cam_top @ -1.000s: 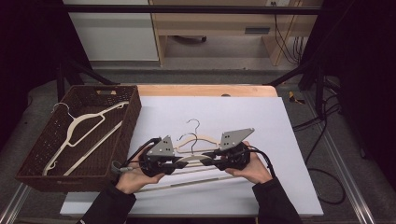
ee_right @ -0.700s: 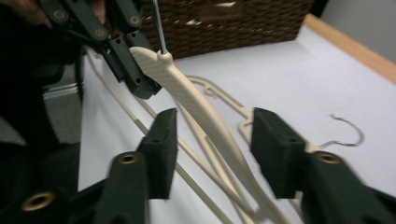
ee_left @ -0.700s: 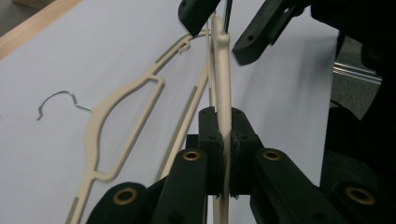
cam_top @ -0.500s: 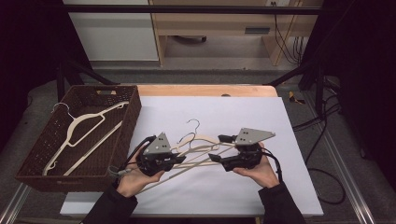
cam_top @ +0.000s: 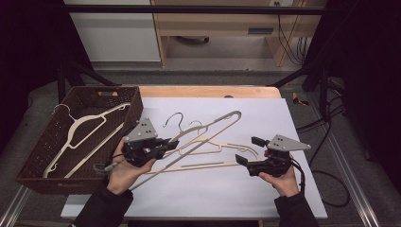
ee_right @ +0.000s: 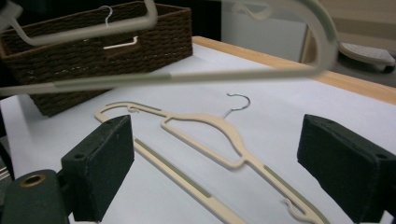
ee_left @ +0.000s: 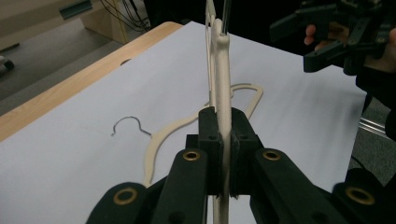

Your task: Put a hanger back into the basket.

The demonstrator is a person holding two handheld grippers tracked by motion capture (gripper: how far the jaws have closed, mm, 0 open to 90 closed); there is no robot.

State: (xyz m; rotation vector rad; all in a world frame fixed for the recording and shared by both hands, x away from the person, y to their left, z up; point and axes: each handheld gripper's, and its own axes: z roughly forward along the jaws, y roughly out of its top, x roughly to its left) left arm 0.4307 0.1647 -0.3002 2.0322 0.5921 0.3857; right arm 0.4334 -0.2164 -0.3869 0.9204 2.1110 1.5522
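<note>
The worktop (cam_top: 246,189) is the biggest thing here, with a white sheet on it and a strip of bare wood along the far edge. On its left side sits a brown woven basket (cam_top: 35,156). A cream hanger (cam_top: 87,124) lies inside the basket, with its metal hook up by the far wall.

Next come the two cream hangers out on the white sheet. One lies flat (cam_top: 222,150) between my two hands. In the right gripper view it is just past my jaws, with its hook pointing away toward the wooden edge. The other one is the lifted hanger (cam_top: 208,128). It is tilted up off the sheet, with its rounded end high and far from me.

My left gripper (cam_top: 172,144) is clamped tight on the lifted hanger. In the left gripper view the thin cream bar runs straight up between my two black pads, and both pads press on it.

My right gripper (cam_top: 247,150) is off to the right, well apart from my left one. Its jaws have just been opening and now they stand wide, with nothing between them. The flat hanger is near it, but the pads do not touch it. The lifted hanger crosses high above it in the right gripper view.
</note>
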